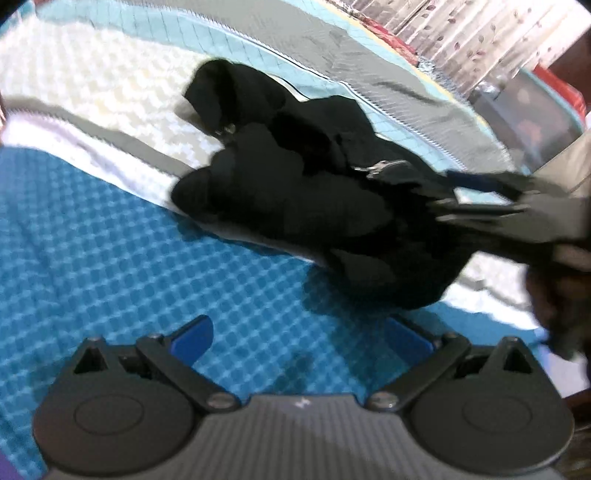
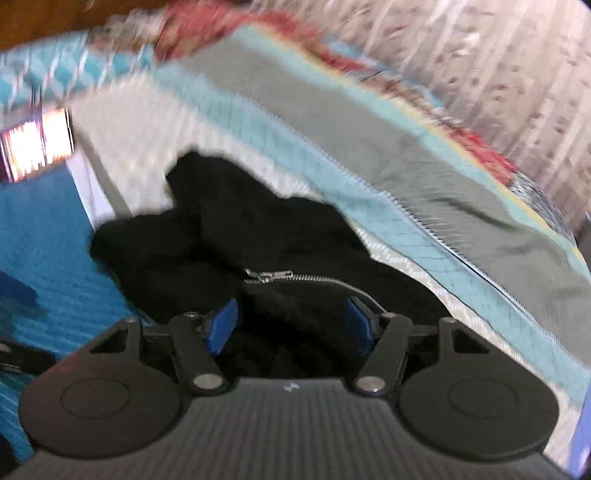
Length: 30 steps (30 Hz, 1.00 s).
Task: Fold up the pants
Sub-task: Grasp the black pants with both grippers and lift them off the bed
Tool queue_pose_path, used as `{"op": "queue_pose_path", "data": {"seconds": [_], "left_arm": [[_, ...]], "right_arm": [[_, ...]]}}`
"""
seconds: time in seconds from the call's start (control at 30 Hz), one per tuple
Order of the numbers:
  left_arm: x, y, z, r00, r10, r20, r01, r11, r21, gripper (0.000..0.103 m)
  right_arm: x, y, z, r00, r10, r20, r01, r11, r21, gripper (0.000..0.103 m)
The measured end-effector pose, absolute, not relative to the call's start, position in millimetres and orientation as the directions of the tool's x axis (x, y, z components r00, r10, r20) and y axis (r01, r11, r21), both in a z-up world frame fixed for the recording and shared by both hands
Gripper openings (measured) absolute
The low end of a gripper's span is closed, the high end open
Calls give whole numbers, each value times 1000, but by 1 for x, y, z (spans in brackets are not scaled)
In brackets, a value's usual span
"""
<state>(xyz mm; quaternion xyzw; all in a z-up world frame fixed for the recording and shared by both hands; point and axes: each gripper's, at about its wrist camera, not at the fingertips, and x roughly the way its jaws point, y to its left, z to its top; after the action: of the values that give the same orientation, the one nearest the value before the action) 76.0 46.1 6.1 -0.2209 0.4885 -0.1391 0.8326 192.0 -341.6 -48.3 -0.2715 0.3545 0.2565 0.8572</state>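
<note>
The black pants (image 1: 295,199) lie crumpled in a heap on the patterned bedspread (image 1: 110,258). A silver zipper (image 2: 273,276) shows in the right wrist view. My left gripper (image 1: 299,339) is open and empty over the blue part of the bedspread, just short of the heap. My right gripper (image 2: 291,325) is open, its blue pads (image 2: 221,325) straddling the pants (image 2: 229,243) near the zipper. In the left wrist view the right gripper (image 1: 480,199) comes in from the right at the pants' edge.
The bedspread has blue, white, grey and teal bands (image 2: 332,155). A floral curtain (image 1: 461,33) hangs behind the bed. A red and grey object (image 1: 532,99) sits at the far right. A bright lit object (image 2: 37,147) is at the left.
</note>
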Motion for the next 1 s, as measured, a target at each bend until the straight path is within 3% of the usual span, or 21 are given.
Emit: {"op": "queue_pose_path", "data": {"seconds": [0.07,0.2,0.33,0.37,0.4,0.43,0.47,0.57,0.63,0.7,0.87,1.0], "left_arm": [[88,45,3,455,-506,-733,10,826,-564,102],[116,34,-13,391,-617,-683,-34,732,-681,102],[143,20,-37,350,-711,-610,-133,607,-783,100],[148,15,-45,342,-716,-609,-165,592,-789,93],[153,11,-55,329,-716,-615,-199,584,-787,74],[158,6,-65,311,-719,-622,-230,578,-783,64],[160,0,-73,285,-727,-625,-256,571,-780,46],[156,-7,-69,307,-695,-650,-231,608,-759,42],[150,4,-46,358,-676,-644,-164,634,-756,25],[143,29,-23,408,-668,-623,-131,633,-763,25],[99,119,41,567,-512,-646,-99,736,-670,25],[55,166,51,614,-346,-709,-156,828,-538,26]], "right_arm": [[205,-343,-54,580,247,-776,-665,694,-276,28],[221,-390,-6,673,304,-674,-522,842,-140,27],[227,-459,25,784,219,-580,-270,963,-1,27],[224,-473,28,803,192,-564,-224,974,13,27],[221,-490,32,820,154,-551,-168,985,26,27],[219,-503,35,832,124,-541,-123,992,37,27],[215,-519,39,842,91,-531,-72,996,57,28],[208,-548,51,856,20,-517,40,994,104,27],[207,-563,66,867,-32,-497,109,986,126,27],[202,-583,86,883,-87,-462,182,969,165,27],[161,-641,136,913,-193,-360,322,882,345,27],[122,-675,120,887,-271,-373,419,813,405,27]]}}
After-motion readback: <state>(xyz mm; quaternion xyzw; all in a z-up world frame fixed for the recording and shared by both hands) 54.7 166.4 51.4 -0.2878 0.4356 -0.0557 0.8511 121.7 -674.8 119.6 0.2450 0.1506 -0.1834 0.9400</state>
